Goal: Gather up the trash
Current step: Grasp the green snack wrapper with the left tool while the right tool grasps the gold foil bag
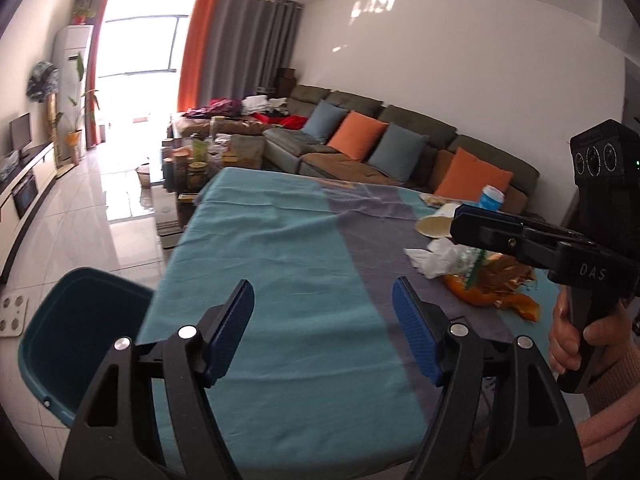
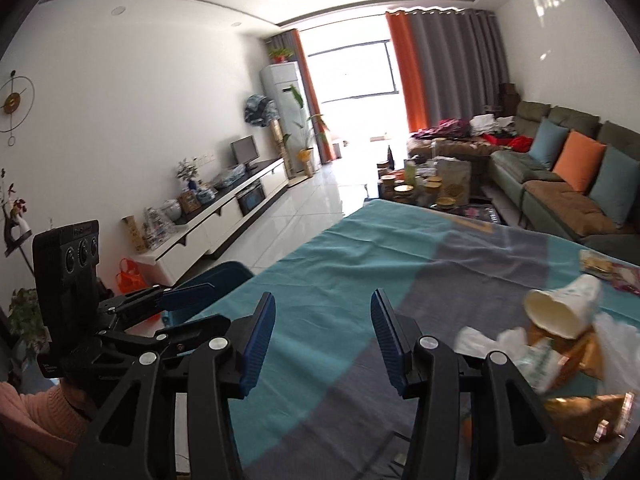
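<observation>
Trash pile (image 2: 568,352): lower right of the right-wrist view, on bench (image 2: 360,248); cup mouth faces left. Right tool (image 2: 323,344) nearer, half-open, empty. Left tool (image 1: 323,328) wide, empty. Bin (image 1: 80,336): lower left.

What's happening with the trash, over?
Both tools open, empty: left, right. Tipped white paper cup and crumpled wrappers still on table. Teal plastic bin beside it.
</observation>
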`<state>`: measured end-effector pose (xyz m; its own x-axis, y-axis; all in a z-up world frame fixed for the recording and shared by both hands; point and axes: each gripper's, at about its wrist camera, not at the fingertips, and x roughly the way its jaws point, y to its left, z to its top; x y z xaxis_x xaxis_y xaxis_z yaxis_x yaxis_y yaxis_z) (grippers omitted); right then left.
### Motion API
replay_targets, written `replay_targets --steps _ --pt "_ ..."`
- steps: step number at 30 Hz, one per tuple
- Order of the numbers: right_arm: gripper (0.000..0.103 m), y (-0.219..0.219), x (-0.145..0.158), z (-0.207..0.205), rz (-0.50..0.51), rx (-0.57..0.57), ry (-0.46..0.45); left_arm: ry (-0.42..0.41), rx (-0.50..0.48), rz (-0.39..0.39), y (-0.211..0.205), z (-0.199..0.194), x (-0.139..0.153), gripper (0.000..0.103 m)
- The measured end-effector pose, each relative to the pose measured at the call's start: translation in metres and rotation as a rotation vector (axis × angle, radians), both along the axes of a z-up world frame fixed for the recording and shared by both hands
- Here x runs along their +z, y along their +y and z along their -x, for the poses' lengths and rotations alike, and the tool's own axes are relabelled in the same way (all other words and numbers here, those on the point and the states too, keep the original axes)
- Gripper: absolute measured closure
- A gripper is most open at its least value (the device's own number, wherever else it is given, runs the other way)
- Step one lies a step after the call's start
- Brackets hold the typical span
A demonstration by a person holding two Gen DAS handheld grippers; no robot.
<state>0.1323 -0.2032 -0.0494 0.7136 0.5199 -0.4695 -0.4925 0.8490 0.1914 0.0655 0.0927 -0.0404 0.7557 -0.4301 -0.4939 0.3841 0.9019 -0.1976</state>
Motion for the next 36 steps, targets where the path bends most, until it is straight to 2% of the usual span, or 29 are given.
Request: replay_targets --steps 9,15,19,23,26,31,33,36 --pt "0.056 -0.084 0.0 0.034 0.067 -0.261 -0.068 0.009 -0.229 -0.017 -0.116 -0.015 -0.008 0.032" --pt "0.057 -0.13 -0.02 0.029 0.035 -0.365 -0.007 0.025 -0.307 -0.054 -0.152 -0.021 -0.014 0.032" --pt "0.06 -0.141 -0.033 0.028 0.015 -0.367 0.023 0.048 -0.325 -0.083 -0.175 -0.033 -0.018 0.037" --pt "0.062 -0.144 -0.04 0.031 0.028 -0.356 0.019 0.072 -0.332 -0.099 -0.186 -0.042 -0.022 0.046" --pt "0.062 -0.148 -0.043 0.037 0.024 -0.353 0.018 0.094 -0.325 -0.102 -0.191 -0.049 -0.026 0.049" --pt "0.063 -0.152 -0.046 0.038 0.005 -0.347 0.032 0.136 -0.303 -0.083 -0.187 -0.062 -0.033 0.049" --pt "0.068 -0.153 -0.048 0.036 0.009 -0.34 0.035 0.14 -0.289 -0.079 -0.184 -0.067 -0.034 0.049" --pt "0.069 -0.148 -0.044 0.037 0.016 -0.329 0.024 0.153 -0.27 -0.06 -0.178 -0.077 -0.035 0.049"
